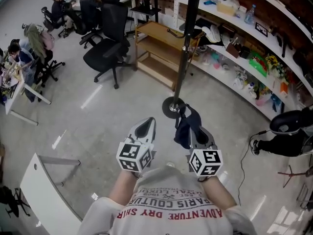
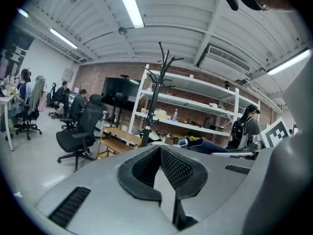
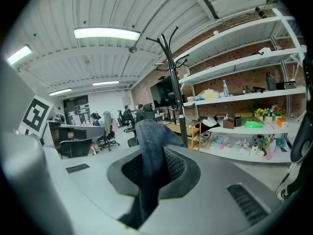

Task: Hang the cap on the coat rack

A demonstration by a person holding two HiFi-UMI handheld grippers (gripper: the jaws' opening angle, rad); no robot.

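Note:
The cap (image 1: 185, 125) is dark blue denim. My right gripper (image 1: 193, 132) is shut on it, and the cloth hangs from the jaws just short of the coat rack's round base (image 1: 172, 106). In the right gripper view the cap (image 3: 148, 146) fills the gap between the pads and runs up over the tips of my right gripper (image 3: 155, 155). The coat rack (image 1: 185, 43) is a black pole with curved hooks at its top (image 3: 168, 45), straight ahead. My left gripper (image 1: 145, 126) is alongside, shut, with nothing in it; its pads (image 2: 178, 168) meet at the tips. The rack (image 2: 153, 99) stands ahead of it.
White shelves (image 1: 254, 58) full of small items run along the brick wall behind the rack. A low wooden shelf unit (image 1: 156, 48) and black office chairs (image 1: 108, 48) stand to its left. People sit at desks (image 1: 19, 67) far left. A white table (image 1: 46, 190) is near left.

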